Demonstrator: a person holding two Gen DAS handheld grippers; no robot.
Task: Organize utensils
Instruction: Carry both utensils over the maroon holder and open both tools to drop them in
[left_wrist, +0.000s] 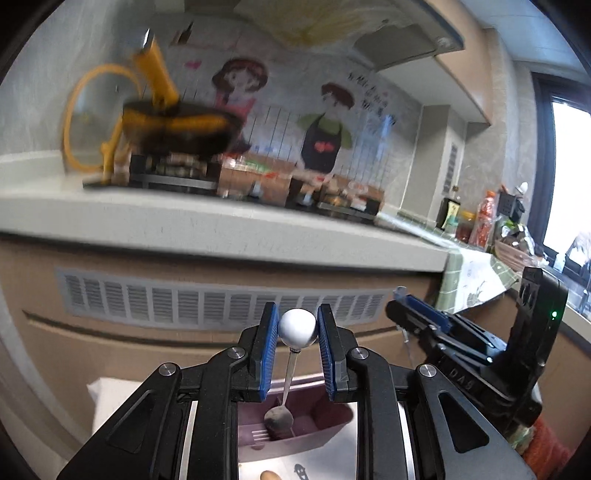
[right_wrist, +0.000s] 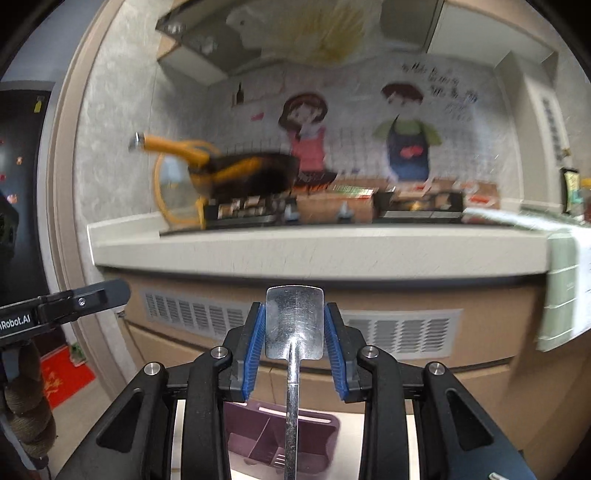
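We are holding a utensil in each gripper, both raised in front of the kitchen counter (left_wrist: 221, 236). Our left gripper (left_wrist: 297, 328) is clamping the white ball end (left_wrist: 297, 328) of a small spoon (left_wrist: 279, 419) between its blue fingers (left_wrist: 269, 350); the fingers are standing partly open, pressed on either side of the ball, and the spoon is hanging bowl-down beneath them. Directly below its bowl we are seeing the purple utensil caddy (left_wrist: 325, 424), with fork tines (left_wrist: 258, 435) showing inside it.

Our right gripper (right_wrist: 294, 325) is gripping the flat, squared end of a metal spatula (right_wrist: 294, 321), its fingers (right_wrist: 255, 354) spread wide against both edges. The spatula's handle (right_wrist: 291, 424) is running down toward us over the same purple caddy (right_wrist: 317, 432), whose dividers are showing beneath it. In the left wrist view the right gripper is appearing just beside ours, to the right.

Behind, an orange-handled pan (right_wrist: 251, 173) is sitting blurred on the stove.
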